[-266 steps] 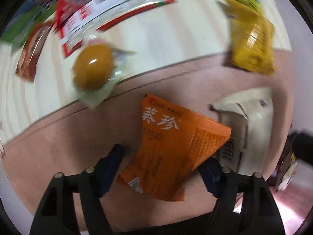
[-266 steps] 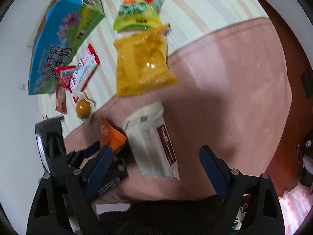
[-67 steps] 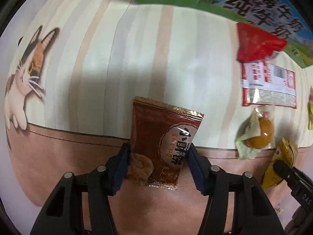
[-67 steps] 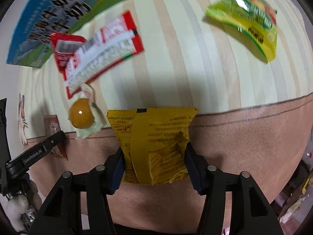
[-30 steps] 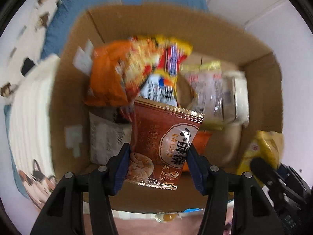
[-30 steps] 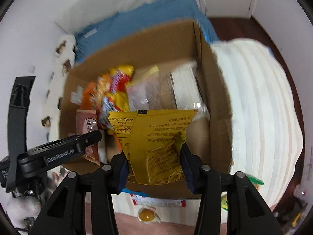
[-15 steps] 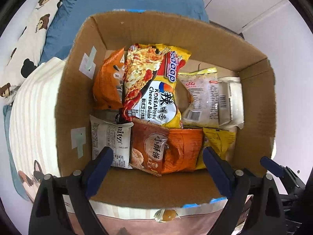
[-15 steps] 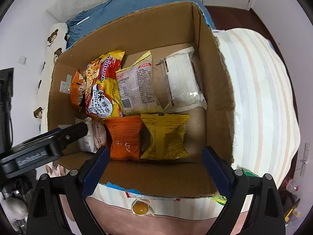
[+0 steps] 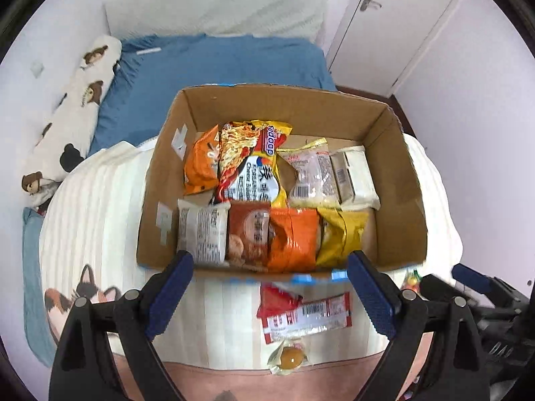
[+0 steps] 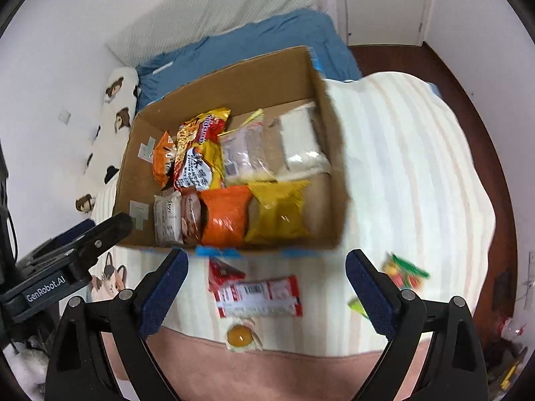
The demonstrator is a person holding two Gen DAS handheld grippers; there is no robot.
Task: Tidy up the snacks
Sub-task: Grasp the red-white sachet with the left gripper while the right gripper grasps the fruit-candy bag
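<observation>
- Our left claw [image 9: 269,279] and right claw [image 10: 265,275] gape empty above the cardboard box [image 9: 406,207] of snacks.
- Only our right view shows the green packet [image 10: 406,272] on the bed [image 10: 401,167].

Both fisheye views are aimed steeply down from well above the open brown cardboard box [image 9: 394,180] [image 10: 331,153], seen past each gripper's blue-padded fingers. The box, the red-and-white flat packet [image 9: 306,314] [image 10: 259,292] nearer the fingers and the cream striped blanket [image 9: 97,207] [image 10: 408,173] are shared.
</observation>
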